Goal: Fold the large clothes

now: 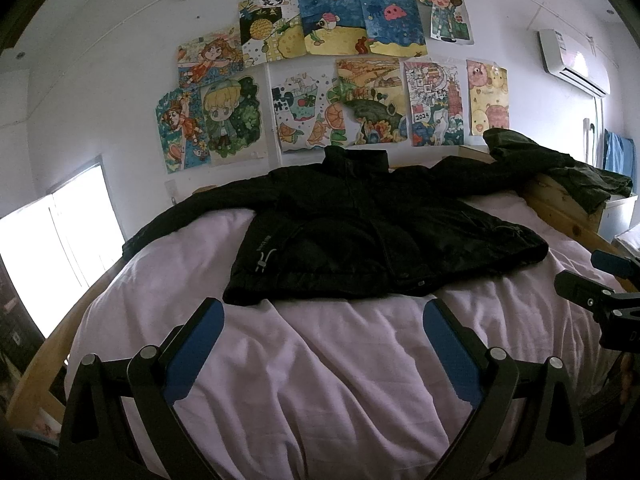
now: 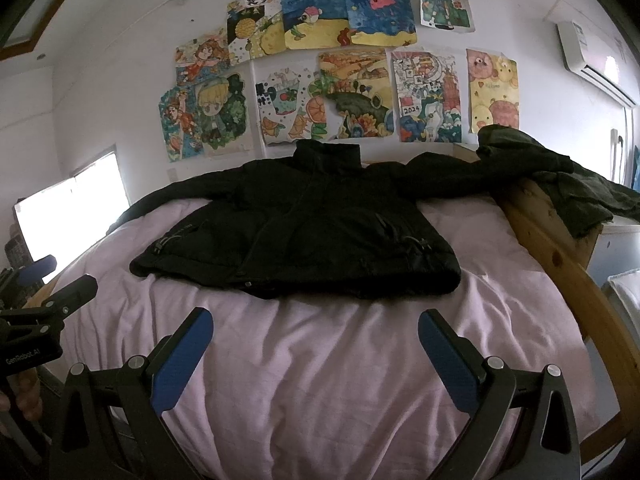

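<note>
Black and padded, the large zip-front jacket (image 1: 372,236) is lying front-up and spread flat on the pale pink bed sheet (image 1: 340,360), collar toward the picture-covered wall and sleeves stretched out to either side. The left gripper (image 1: 324,320) and the right gripper (image 2: 316,328) are both hovering near the hem with jaws spread wide, gripping nothing. For a clean first fold, each claw is probably best pinching a sleeve near its cuff and drawing it across the chest, keeping the body flat.

The black jacket (image 2: 304,236) is matt cloth with a faint sheen, lying on a soft, creased pink sheet (image 2: 320,360). The bed frame (image 2: 560,248) is bare knotty wood, the drawings (image 2: 348,64) are paper, and the fingers (image 2: 182,358) carry ribbed blue pads on matt black arms.
</note>
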Demonstrator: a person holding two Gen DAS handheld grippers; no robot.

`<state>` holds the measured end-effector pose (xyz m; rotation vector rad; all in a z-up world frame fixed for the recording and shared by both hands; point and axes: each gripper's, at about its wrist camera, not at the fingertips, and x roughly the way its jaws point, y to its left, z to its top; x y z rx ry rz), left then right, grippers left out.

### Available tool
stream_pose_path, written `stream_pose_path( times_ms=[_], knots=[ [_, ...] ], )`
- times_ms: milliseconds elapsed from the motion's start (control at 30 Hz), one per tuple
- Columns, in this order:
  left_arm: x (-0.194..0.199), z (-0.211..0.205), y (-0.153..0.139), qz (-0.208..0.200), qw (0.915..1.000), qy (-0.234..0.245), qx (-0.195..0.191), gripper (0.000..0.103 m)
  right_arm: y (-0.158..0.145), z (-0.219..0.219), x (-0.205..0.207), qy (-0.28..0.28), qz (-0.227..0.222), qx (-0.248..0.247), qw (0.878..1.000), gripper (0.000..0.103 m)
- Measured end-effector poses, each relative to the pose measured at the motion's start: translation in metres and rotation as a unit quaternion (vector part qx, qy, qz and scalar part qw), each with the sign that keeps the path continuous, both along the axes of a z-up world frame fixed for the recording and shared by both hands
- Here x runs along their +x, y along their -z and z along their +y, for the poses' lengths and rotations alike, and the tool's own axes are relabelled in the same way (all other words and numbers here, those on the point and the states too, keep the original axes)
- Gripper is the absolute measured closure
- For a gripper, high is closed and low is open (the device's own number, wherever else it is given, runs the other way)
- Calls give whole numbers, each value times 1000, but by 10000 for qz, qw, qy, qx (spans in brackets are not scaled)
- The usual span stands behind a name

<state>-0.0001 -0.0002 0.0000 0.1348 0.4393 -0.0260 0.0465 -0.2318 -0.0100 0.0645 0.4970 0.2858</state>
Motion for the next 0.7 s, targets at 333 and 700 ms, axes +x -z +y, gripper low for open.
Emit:
stream_pose_path(
  times_ms=[333,700],
  knots=[
    [0,0,0,1,10000,2,0,5,0,-1,1,6,17,7,10000,0],
    [0,0,0,7,10000,7,0,5,4,-2,2,9,32,17,10000,0]
  ],
)
